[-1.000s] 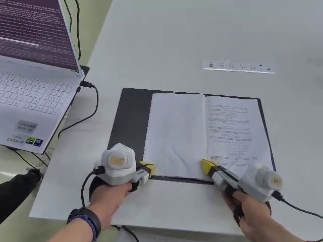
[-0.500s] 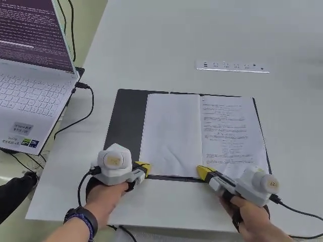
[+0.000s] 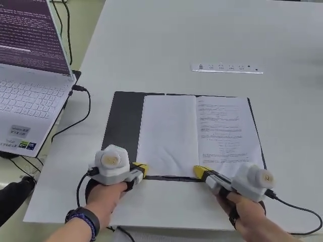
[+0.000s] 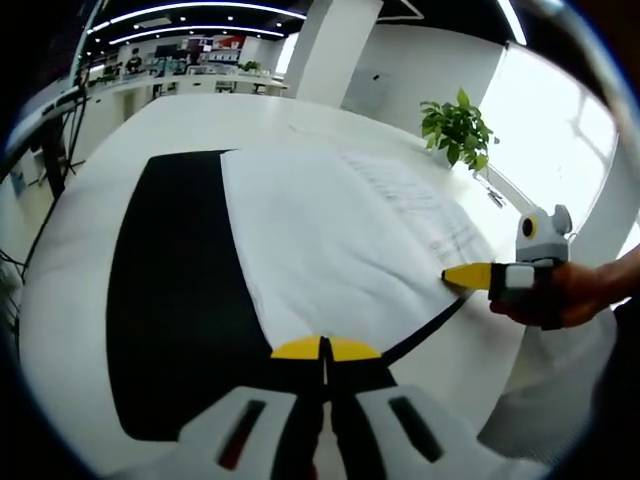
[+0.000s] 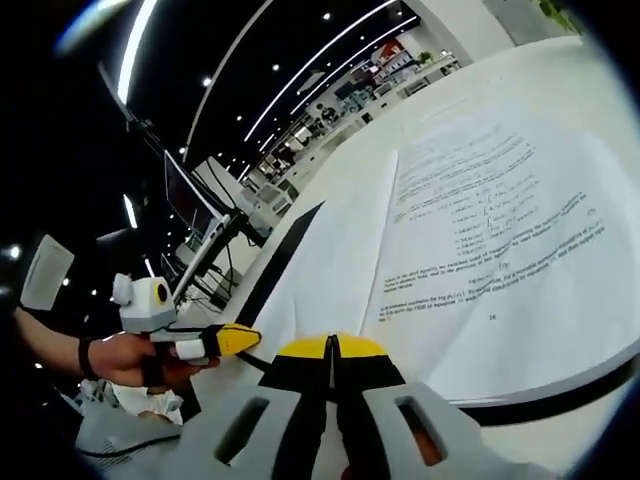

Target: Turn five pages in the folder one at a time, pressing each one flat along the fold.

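Note:
An open black folder point(image 3: 123, 126) lies flat on the white table. A blank turned page point(image 3: 167, 133) covers its left half and a printed page point(image 3: 224, 130) lies on the right. My left gripper point(image 3: 141, 168) is shut, its yellow tips at the folder's near edge by the blank page's lower left corner point(image 4: 325, 349). My right gripper point(image 3: 200, 172) is shut too, its tips at the near edge close to the fold point(image 5: 332, 347). Neither holds a page. In the left gripper view the right gripper point(image 4: 470, 276) touches the near edge; the right gripper view shows the left gripper point(image 5: 225, 340).
An open white laptop point(image 3: 28, 96) stands at the left with a black cable point(image 3: 83, 108) running toward the folder. A power strip point(image 3: 227, 68) is set into the table beyond the folder. A potted plant point(image 4: 455, 128) stands far off.
The head camera has shifted, so the whole scene sits slightly left and higher. Both grippers stay shut at the folder's near edge; the right one has edged a little left toward the fold.

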`<state>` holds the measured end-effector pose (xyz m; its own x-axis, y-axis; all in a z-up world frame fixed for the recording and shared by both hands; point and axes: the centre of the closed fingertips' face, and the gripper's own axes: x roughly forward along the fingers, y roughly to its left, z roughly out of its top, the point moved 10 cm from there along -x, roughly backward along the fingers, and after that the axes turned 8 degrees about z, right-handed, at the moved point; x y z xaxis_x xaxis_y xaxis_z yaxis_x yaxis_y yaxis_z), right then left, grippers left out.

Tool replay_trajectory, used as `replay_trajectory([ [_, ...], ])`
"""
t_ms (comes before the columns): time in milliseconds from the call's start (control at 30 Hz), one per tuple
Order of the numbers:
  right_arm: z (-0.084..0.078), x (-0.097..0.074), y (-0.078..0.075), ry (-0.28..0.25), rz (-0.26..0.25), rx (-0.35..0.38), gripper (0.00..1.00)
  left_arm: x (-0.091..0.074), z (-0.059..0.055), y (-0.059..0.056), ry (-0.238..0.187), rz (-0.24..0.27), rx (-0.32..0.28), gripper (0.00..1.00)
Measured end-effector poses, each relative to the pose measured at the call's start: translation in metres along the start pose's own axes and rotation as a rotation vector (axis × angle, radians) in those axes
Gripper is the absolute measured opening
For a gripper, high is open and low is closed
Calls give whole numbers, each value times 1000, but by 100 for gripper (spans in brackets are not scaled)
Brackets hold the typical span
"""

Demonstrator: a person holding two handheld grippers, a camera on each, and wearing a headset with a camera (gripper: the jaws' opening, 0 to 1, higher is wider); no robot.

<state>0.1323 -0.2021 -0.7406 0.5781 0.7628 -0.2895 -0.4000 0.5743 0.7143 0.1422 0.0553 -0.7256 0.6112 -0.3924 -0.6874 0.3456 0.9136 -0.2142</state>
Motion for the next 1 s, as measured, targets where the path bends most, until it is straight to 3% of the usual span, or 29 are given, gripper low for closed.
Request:
replay_trajectory([
  [167,2,-3,1,44,9,-26,0,-1,2,-2,21,5,0,0],
  [333,0,-13,3,87,17,-40,0,-8,1,-13,42,-9,25,6],
  [500,3,-25,5,141,33,-94,4,-19,3,-20,31,-11,64,14],
  [633,9,-35,7,168,51,-162,13,-27,10,-21,12,-4,87,19],
  [733,14,-41,9,173,46,-202,18,-35,19,-23,-8,2,117,24],
  [1000,36,-65,14,126,34,-263,26,-54,40,-32,-61,-1,177,36],
])
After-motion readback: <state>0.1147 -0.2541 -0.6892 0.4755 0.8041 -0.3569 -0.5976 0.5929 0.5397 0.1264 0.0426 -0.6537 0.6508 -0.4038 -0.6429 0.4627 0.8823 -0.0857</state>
